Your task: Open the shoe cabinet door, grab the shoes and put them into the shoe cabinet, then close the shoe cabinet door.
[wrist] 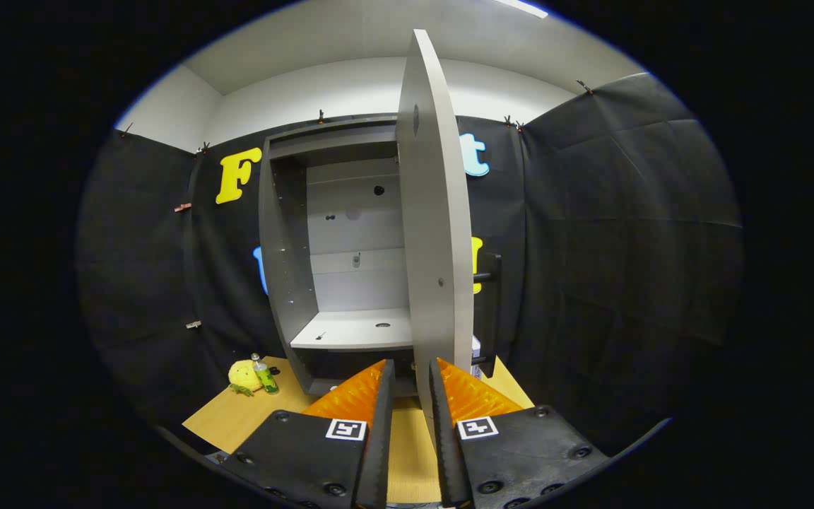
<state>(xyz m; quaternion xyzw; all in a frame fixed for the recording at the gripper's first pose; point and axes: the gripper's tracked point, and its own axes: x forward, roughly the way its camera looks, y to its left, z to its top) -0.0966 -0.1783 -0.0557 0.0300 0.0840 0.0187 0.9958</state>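
The grey shoe cabinet [287,283] stands on the wooden table with its door [439,233] swung wide open toward me. I see the door's inner face at a slant. Its dark handle [488,283] sticks out on the far side. Inside, a pale shelf [354,331] and the back panel are bare, and the space under the shelf is dark. My gripper [411,366] is low over the table, just in front of the door's bottom corner. Its fingers stand a narrow gap apart with nothing between them.
A yellow plush toy [242,375] and a small green bottle [264,376] sit on the wooden table [237,420] left of the cabinet. Black cloth walls close in on both sides and behind.
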